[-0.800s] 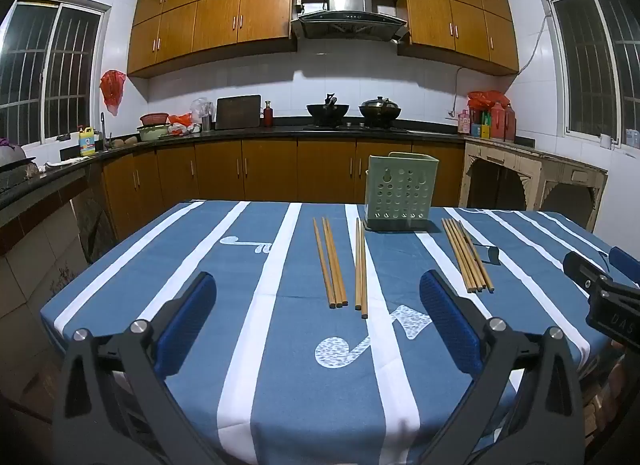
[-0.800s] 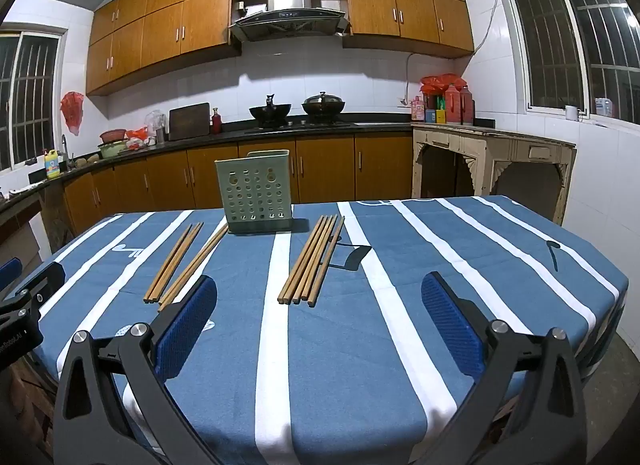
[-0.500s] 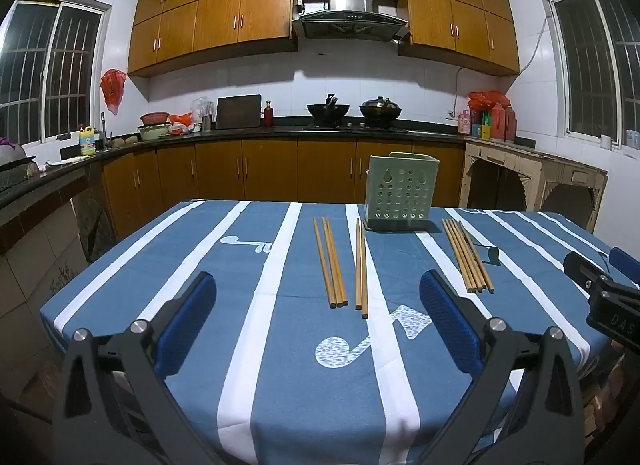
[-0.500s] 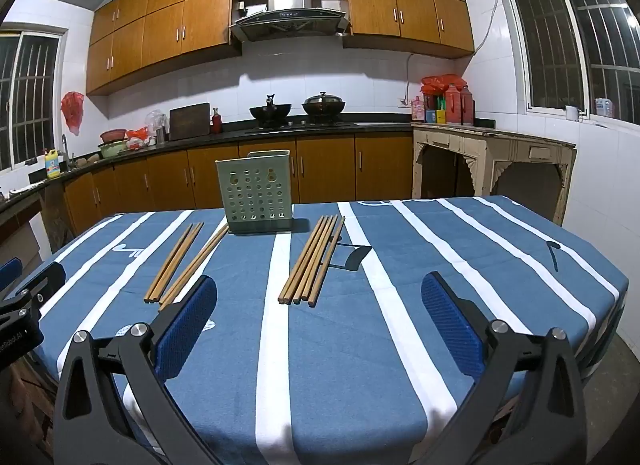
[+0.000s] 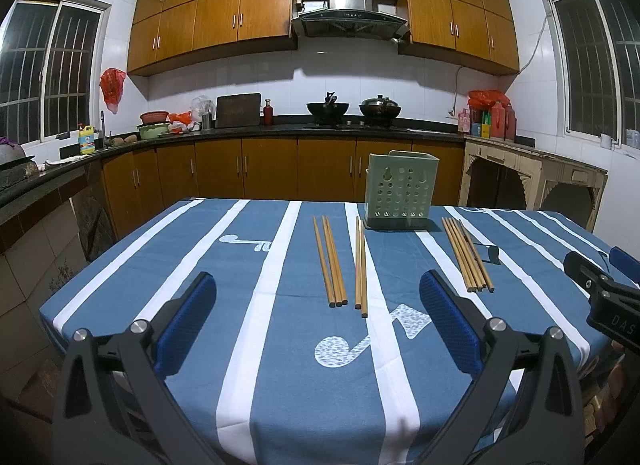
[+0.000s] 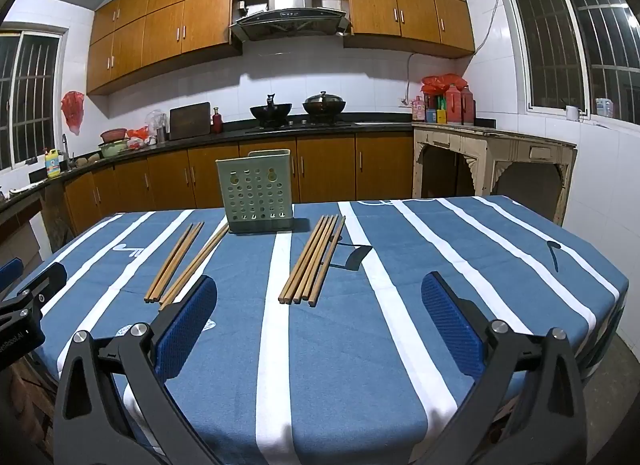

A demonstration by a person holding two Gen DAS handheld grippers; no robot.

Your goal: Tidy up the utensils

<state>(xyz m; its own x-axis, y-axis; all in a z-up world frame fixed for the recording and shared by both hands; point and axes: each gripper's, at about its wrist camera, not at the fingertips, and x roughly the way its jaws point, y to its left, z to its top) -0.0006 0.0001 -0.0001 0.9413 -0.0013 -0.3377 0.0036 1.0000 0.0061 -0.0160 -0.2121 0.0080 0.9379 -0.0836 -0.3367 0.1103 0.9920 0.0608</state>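
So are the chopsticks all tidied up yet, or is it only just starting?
Only just starting. Nothing looks done: the green holder shows no chopsticks sticking out. Nothing is in hand either: the left claw and right claw are both open. Left to do: the three chopsticks, the pair and the bigger bunch all lie on the tablecloth.

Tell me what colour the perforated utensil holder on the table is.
Pale green; the utensil holder shows best in the right wrist view.

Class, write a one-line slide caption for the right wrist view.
Open right gripper faces chopsticks lying before a green utensil holder.
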